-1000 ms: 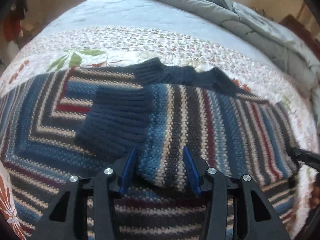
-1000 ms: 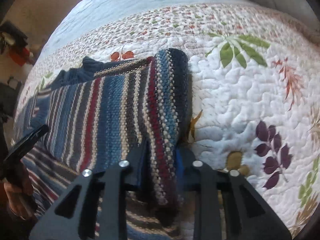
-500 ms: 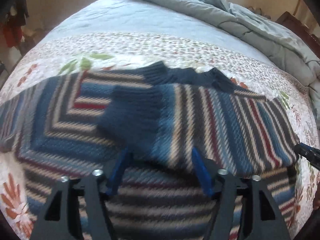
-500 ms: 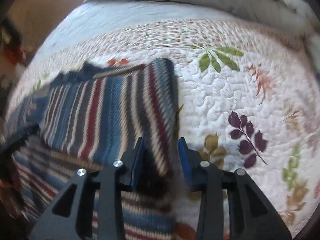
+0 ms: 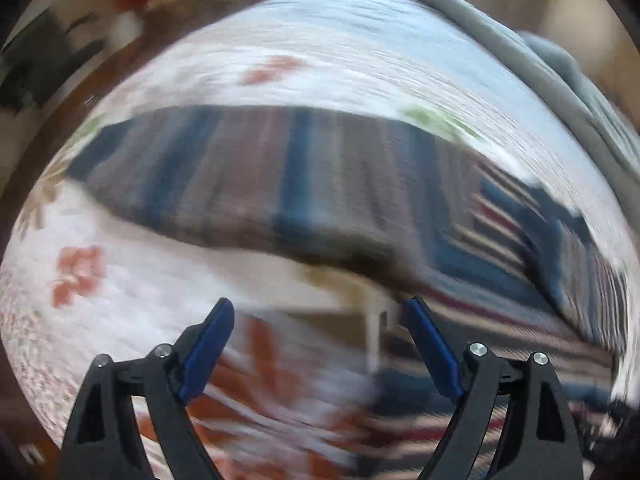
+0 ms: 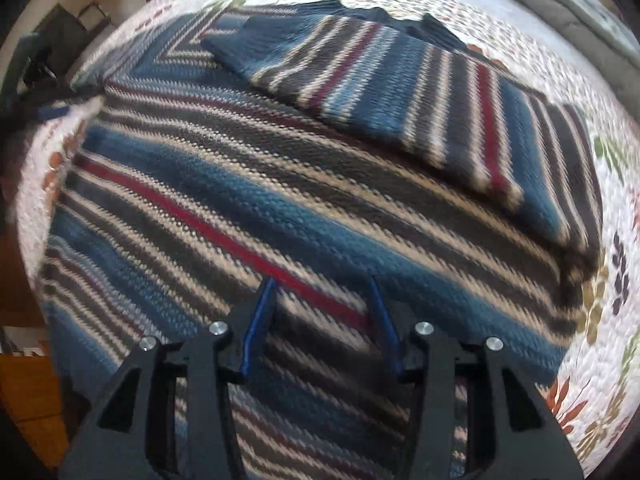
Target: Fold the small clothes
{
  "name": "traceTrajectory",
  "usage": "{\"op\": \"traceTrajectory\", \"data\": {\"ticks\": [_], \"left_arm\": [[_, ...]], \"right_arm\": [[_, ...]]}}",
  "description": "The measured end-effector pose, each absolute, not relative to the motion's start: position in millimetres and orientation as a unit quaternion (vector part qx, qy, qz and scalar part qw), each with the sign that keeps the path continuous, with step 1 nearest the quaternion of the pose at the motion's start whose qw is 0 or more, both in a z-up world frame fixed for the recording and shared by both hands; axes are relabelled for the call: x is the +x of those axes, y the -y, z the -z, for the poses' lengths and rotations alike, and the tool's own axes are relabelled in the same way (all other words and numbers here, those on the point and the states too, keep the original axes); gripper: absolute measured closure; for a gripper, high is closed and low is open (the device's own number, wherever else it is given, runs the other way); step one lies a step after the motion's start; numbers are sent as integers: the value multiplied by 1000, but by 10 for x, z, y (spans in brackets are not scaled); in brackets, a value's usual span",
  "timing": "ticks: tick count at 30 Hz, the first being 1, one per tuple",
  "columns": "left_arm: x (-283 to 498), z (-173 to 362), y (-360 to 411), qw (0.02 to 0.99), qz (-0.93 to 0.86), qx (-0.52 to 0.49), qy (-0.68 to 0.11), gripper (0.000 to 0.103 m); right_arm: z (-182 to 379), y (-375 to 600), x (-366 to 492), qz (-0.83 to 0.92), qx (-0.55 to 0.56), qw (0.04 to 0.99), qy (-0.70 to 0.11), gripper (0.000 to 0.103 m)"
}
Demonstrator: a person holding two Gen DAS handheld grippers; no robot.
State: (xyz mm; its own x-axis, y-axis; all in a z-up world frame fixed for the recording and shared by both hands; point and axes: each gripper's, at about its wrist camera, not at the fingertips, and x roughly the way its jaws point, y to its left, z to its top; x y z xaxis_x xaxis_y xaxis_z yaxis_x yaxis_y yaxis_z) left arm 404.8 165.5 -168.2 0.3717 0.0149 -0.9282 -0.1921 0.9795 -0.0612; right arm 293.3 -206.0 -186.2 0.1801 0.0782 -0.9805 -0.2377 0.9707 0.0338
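Observation:
A striped knit sweater (image 6: 280,184) in blue, grey, cream and red lies flat on the bed, with both sleeves folded across its upper part (image 6: 400,96). My right gripper (image 6: 322,284) is open and empty, just above the sweater's body. In the blurred left wrist view the sweater (image 5: 304,188) lies ahead and to the right. My left gripper (image 5: 320,308) is open and empty, over the quilt beside the sweater's left edge.
The bed carries a white floral quilt (image 6: 612,288). A grey duvet (image 5: 540,64) is bunched at the far right. The bed's near-left edge and wooden floor (image 6: 28,392) show in the right wrist view. Dark furniture (image 5: 40,64) stands left of the bed.
Both grippers have let go and opened. The left has swung away to the sweater's left side; the right has moved from the sweater's right edge to over its middle.

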Motion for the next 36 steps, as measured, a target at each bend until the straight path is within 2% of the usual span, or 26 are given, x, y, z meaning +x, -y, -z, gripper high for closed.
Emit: {"op": "traceTrajectory", "data": {"ticks": [6, 13, 17, 20, 24, 28, 29, 31, 32, 36], "left_arm": [[4254, 1940, -2613, 794, -114, -137, -581, 15], [4348, 1932, -2826, 805, -81, -165, -564, 15], [4368, 1879, -3002, 803, -79, -219, -549, 15], [4481, 2050, -3261, 776, -101, -264, -564, 15], [4523, 2033, -3534, 771, -120, -336, -527, 16], [4674, 2055, -3686, 769, -131, -360, -511, 17], [4721, 2086, -3683, 764, -130, -358, -520, 20], [4782, 2078, -3674, 765, -159, -332, -528, 48], [4792, 2050, -3648, 773, -156, -324, -523, 87], [4661, 1946, -3523, 796, -134, -330, -489, 90]], "right_arm": [[1902, 1654, 3128, -113, -61, 757, -641, 54], [1998, 1176, 3294, -119, -68, 752, -645, 48], [2022, 1054, 3392, -118, -72, 750, -647, 47], [2058, 949, 3502, -118, -69, 749, -648, 47], [2085, 948, 3554, -123, -66, 750, -646, 47], [2074, 1139, 3439, -130, -66, 750, -645, 46], [2101, 1216, 3391, -130, -65, 750, -645, 46], [2083, 1300, 3339, -132, -59, 750, -645, 46], [2097, 1344, 3340, -135, -58, 750, -645, 46], [2081, 1473, 3301, -139, -48, 752, -642, 46]]}}
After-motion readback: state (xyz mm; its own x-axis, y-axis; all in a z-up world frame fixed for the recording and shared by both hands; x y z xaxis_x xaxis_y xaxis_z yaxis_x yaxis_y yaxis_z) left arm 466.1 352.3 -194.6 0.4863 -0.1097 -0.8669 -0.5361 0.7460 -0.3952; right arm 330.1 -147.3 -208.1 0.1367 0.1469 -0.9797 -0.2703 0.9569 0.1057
